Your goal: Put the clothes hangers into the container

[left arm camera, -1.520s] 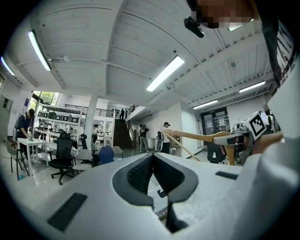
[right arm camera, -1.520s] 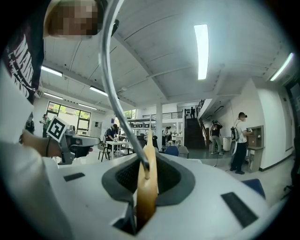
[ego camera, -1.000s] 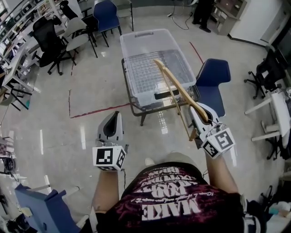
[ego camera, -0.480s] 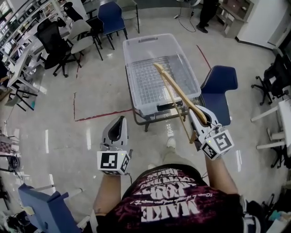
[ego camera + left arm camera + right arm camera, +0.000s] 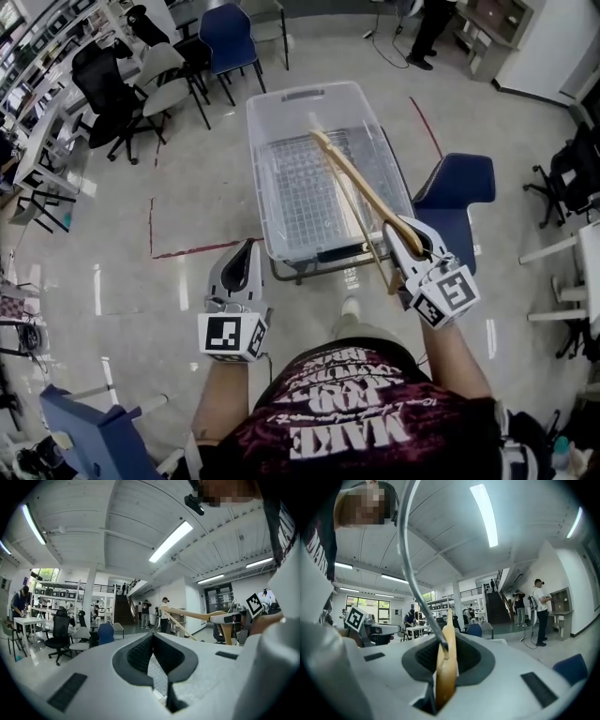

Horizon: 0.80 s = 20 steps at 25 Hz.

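Observation:
A clear plastic container (image 5: 281, 103) stands on a low table straight ahead. My right gripper (image 5: 401, 236) is shut on a wooden clothes hanger (image 5: 361, 187) near its middle. The hanger's long arm reaches forward and up over the container's right half. In the right gripper view the wooden hanger (image 5: 446, 667) stands edge-on between the jaws of the right gripper (image 5: 445, 641), and its metal hook (image 5: 408, 559) curves back toward the person. My left gripper (image 5: 247, 251) hangs short of the container's near left corner. Seen in its own view, the left gripper (image 5: 152, 638) is shut with nothing in it.
A blue chair (image 5: 457, 186) stands right of the container, close to my right gripper. Office chairs (image 5: 141, 80) and desks fill the back left. A red tape line (image 5: 192, 247) runs across the glossy floor. People (image 5: 540, 609) stand far off by the stairs.
The container has come nearer in the head view. The hanger's far end has shifted further over the container. Both grippers keep their grip states.

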{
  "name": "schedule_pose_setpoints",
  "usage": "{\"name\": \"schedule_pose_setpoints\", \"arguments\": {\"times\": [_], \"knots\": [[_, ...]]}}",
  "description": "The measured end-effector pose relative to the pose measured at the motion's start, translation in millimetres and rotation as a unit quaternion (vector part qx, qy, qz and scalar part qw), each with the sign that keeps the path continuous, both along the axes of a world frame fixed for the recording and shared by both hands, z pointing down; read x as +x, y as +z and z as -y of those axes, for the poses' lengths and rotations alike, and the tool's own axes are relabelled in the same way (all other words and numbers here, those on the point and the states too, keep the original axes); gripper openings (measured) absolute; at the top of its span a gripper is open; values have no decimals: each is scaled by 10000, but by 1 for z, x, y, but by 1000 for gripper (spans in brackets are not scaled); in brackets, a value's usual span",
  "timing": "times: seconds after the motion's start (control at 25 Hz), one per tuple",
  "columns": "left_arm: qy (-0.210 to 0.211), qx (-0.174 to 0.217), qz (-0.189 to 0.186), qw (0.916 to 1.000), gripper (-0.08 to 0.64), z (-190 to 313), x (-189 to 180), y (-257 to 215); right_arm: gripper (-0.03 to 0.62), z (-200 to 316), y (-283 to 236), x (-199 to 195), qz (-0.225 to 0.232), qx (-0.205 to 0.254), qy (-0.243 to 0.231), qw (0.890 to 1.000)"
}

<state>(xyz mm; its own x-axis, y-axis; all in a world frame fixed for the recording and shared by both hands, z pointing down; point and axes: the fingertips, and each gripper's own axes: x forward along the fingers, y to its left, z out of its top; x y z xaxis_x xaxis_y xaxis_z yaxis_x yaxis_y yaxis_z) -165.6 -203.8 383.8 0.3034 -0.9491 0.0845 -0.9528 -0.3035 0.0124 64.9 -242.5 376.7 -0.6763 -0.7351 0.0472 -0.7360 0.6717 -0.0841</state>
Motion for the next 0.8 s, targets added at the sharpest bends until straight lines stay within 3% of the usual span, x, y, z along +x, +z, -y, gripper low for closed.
{"name": "schedule_pose_setpoints", "arguments": {"times": [0.8], "knots": [[-423, 33, 33, 9991, 6, 99, 39, -9, 61, 114, -1, 35, 104, -100, -493, 9987]]}}
